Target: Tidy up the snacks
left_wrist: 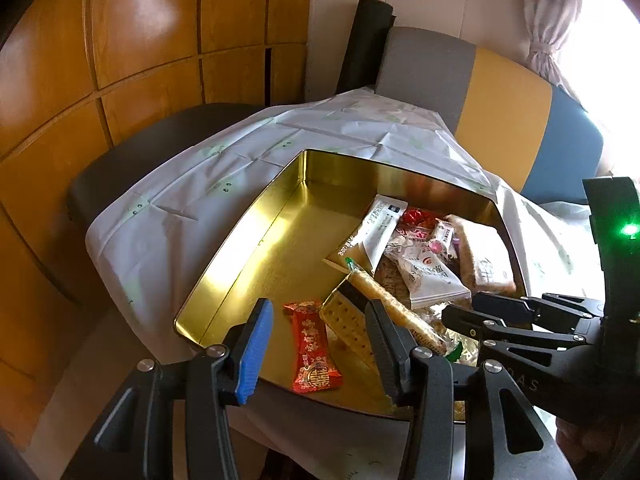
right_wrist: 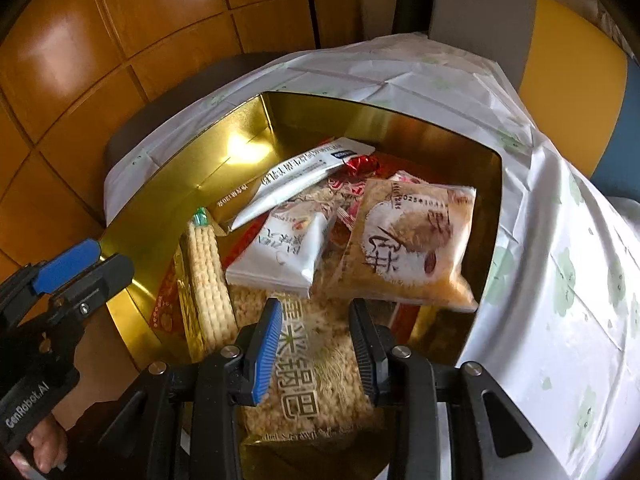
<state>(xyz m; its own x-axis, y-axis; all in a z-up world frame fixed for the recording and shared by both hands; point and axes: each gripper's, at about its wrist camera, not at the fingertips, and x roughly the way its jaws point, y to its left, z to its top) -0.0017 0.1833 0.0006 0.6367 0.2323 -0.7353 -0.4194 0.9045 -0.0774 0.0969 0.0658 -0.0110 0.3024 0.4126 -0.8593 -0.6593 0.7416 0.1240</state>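
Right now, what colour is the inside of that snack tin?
Shiny gold all over; the tin shows best in the left wrist view.

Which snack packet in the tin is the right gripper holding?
The clear puffed-rice packet with gold lettering, clamped in the right gripper. The other packets lie loose in the gold tin.

The tin [left_wrist: 248, 248] is glossy gold metal; the tablecloth [left_wrist: 168, 216] is smooth creased plastic; the wall panels [left_wrist: 140, 20] are polished wood.

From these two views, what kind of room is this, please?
Probably a home living or dining room: a gold snack tin sits on a small table under a white cloth, beside a colour-block upholstered seat, wooden wall panels and a tied curtain.
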